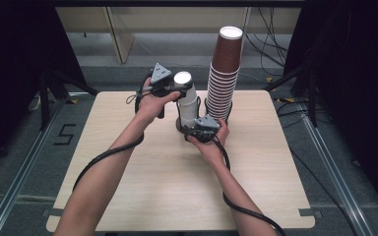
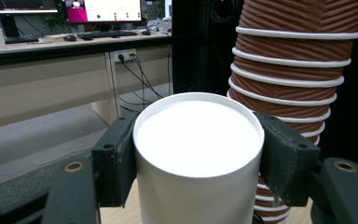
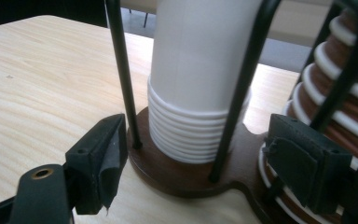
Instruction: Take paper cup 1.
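Left tongs [image 2: 198, 154] clamp top white cup [image 2: 198, 158] at rim, mouth up, long axis upright, atop white cup stack [image 3: 191, 126] in wire holder [image 3: 186, 172] on worktop [image 1: 142, 172]. Right tongs [image 3: 191, 172] part open, empty, straddling holder's brown base. Brown cup stack [image 1: 222, 78] just beside. Held cup's lower part cut off in left gripper view.

matt white paper cups [image 3: 200, 70], ribbed brown paper cups [image 2: 293, 60], thin black metal rods [image 3: 121, 70], a smooth dark wooden base [image 3: 177, 175], pale wood-grain table [image 1: 177, 187].
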